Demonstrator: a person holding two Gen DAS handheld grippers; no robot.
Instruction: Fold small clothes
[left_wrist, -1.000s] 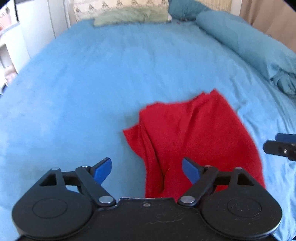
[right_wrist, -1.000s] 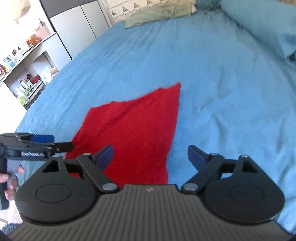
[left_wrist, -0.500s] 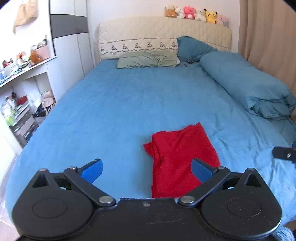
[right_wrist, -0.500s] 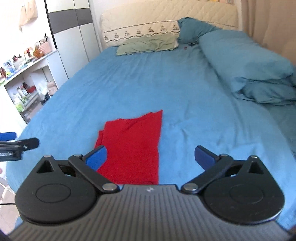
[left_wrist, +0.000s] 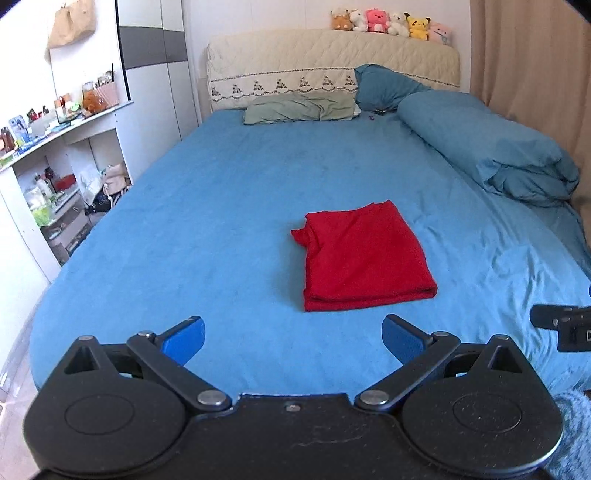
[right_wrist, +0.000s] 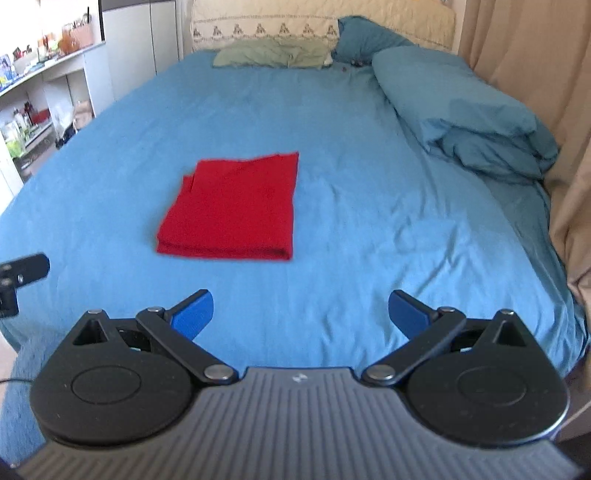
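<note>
Now, garment: red cloth (left_wrist: 364, 254) folded, lying flat toward the near edge of the blue bed (left_wrist: 221, 206).
Left gripper (left_wrist: 291, 338): spread wide, nothing between.
Right gripper (right_wrist: 300, 308): spread wide, empty.

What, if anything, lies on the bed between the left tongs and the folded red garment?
Nothing visible: only bare blue bedsheet separates the open left tongs from the folded red garment, which lies alone and untouched.

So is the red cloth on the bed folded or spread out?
Folded: the red cloth lies as a compact rectangle, stacked layers showing along its near edge.
</note>
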